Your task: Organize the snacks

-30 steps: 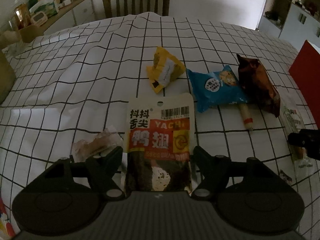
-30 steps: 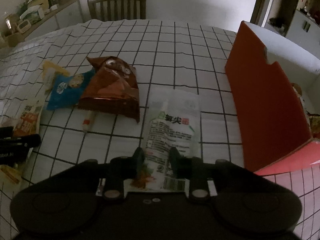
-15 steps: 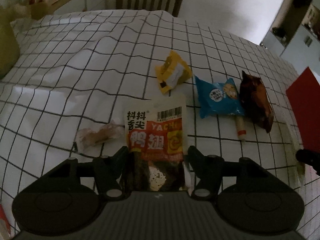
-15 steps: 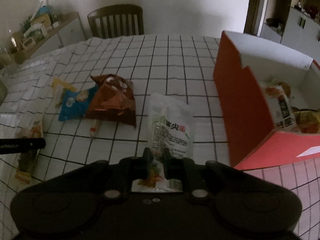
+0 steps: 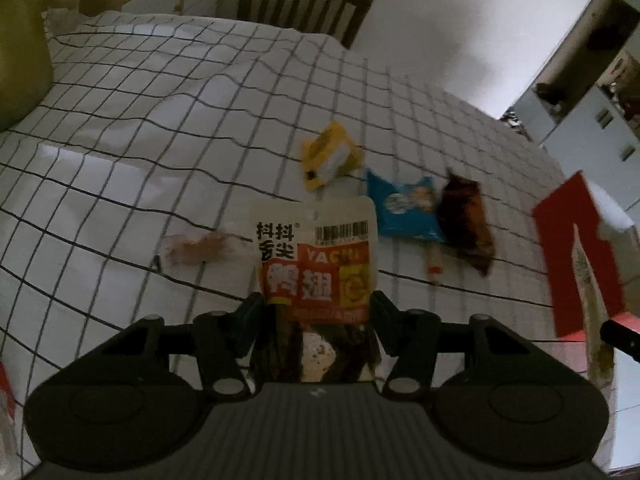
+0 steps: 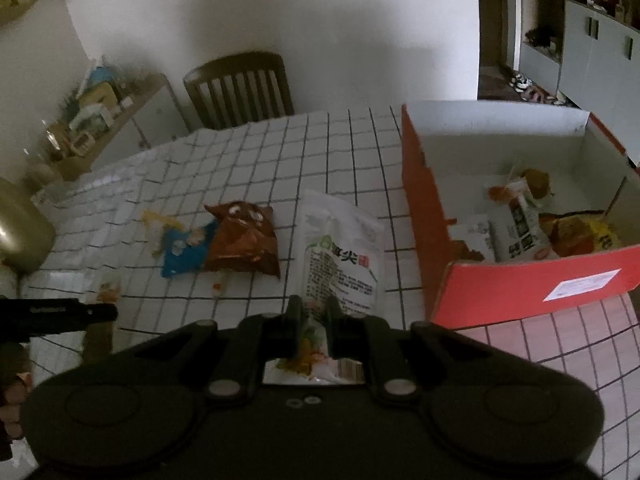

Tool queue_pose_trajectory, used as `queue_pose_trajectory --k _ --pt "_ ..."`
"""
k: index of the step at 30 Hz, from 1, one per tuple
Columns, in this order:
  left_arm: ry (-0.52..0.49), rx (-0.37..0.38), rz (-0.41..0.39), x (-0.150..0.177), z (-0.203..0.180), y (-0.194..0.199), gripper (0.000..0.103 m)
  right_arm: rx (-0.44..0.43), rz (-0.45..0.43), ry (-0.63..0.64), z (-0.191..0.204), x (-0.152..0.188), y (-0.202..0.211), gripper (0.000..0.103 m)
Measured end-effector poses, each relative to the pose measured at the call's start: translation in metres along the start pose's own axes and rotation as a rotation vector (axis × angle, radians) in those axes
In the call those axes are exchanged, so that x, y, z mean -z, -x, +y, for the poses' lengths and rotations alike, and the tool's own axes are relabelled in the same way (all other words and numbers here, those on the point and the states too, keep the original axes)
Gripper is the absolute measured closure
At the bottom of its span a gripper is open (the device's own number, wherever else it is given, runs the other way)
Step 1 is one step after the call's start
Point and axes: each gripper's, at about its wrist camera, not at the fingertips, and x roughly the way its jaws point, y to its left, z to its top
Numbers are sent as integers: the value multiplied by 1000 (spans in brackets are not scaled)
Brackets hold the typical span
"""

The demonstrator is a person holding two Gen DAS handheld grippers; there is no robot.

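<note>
My left gripper (image 5: pixel 316 300) holds a red and white duck-wing packet (image 5: pixel 316 248) by its lower half, raised off the checked tablecloth, and its jaws are still closing on it. My right gripper (image 6: pixel 313 302) is shut on the bottom of a white see-through packet (image 6: pixel 340 256), which hangs above the table just left of the open red box (image 6: pixel 424 220). That box holds several snacks. The same white packet (image 5: pixel 588 280) shows at the right edge of the left wrist view. The left gripper (image 6: pixel 60 312) appears at the left of the right wrist view.
On the cloth lie a yellow packet (image 5: pixel 330 156), a blue packet (image 5: pixel 404 208), a brown bag (image 5: pixel 466 220), a small sausage stick (image 5: pixel 434 260) and a pale wrapped snack (image 5: pixel 200 246). A wooden chair (image 5: pixel 304 4) stands at the far side, a cluttered sideboard (image 6: pixel 100 120) to the left.
Both grippers have risen with their packets off the table. The left jaws have narrowed on the duck-wing packet. The right jaws pinched the white packet, and the box's inside came into view.
</note>
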Motion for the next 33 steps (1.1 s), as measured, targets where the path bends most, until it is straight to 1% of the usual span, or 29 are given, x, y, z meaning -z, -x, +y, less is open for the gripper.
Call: queue_pose_trajectory --k 3,5,8,13,20,27,28,29,30,31,33 --pt "-32 17 -11 1 -14 8 46 -12 -23 5 -3 -3 16 93" --pt "-42 21 -1 4 -22 9 48 -19 -34 11 -5 -6 25 93" --pt "-33 48 18 9 -32 13 49 -30 -52 14 -10 -9 37 93" --pt "-60 98 2 14 -61 29 49 -40 -88 25 -25 -16 62 93" --pt "-132 169 -44 21 -125 52 49 -34 -124 47 -54 -32 86 93" --pt "-207 220 -96 11 -207 64 49 -23 -155 71 -93 -47 99 93" --pt "-219 223 -104 10 -217 64 52 -19 -160 74 -101 -50 101 94" --pt "-235 218 -117 9 -230 64 62 -15 -163 77 -107 -52 101 94" --pt "-251 228 -117 6 -241 62 72 -11 -166 78 -113 -55 102 94" --pt "-255 248 -111 4 -254 60 72 -7 -167 80 -121 -58 102 94" --pt "-267 252 -109 0 -275 52 72 -1 -167 89 -134 -62 101 94"
